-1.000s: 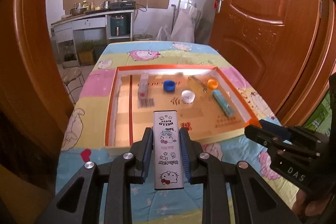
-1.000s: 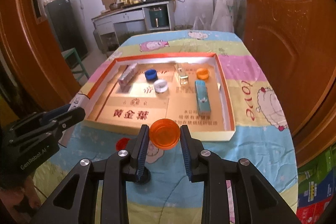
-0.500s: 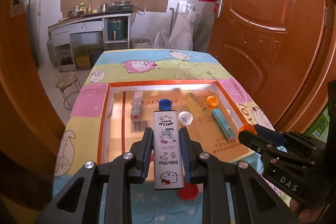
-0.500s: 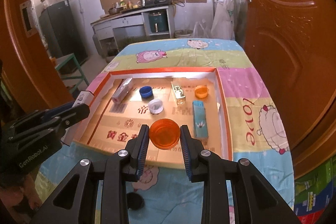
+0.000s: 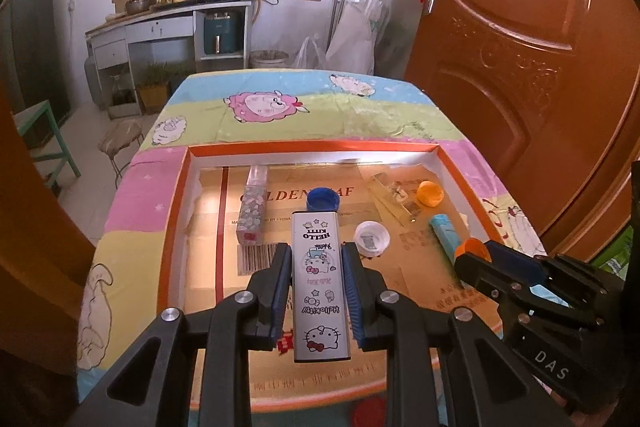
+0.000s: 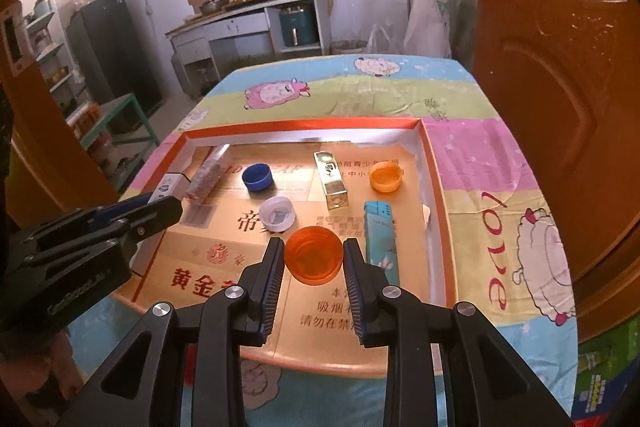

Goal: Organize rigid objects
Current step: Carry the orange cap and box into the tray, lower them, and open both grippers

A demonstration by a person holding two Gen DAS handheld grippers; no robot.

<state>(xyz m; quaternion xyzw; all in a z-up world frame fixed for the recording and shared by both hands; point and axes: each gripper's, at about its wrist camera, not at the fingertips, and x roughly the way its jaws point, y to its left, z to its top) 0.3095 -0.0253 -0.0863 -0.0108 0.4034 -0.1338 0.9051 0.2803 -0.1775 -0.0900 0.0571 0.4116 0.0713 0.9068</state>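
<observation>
Kitchen room, wooden door to the right, counter with pots along the far wall. A table under a cartoon-sheep cloth (image 5: pixel 280 107) carries a shallow orange-rimmed cardboard tray (image 5: pixel 312 148). Lying in the tray: a patterned slim box (image 5: pixel 252 203) at far left, a blue cap (image 5: pixel 322 198), a white cap (image 5: pixel 372 239), a gold box (image 6: pixel 330 179), a small orange cap (image 6: pixel 385 177), a teal box (image 6: pixel 381 235). The left gripper (image 5: pixel 316 291) is clamped on a white cartoon-print box (image 5: pixel 319 279), whose long axis runs straight out along the fingers toward the tray's far wall, its far end over the blue cap. The right gripper (image 6: pixel 314 263) pinches a round orange cap (image 6: pixel 314 254) by its sides, mouth up, between the white cap and the teal box. Both loads appear to hang above the tray floor, though height is hard to read through the fisheye. Likely next: set each down. The left gripper has bare floor below it, left of the white cap; the right gripper's gap is tighter.
</observation>
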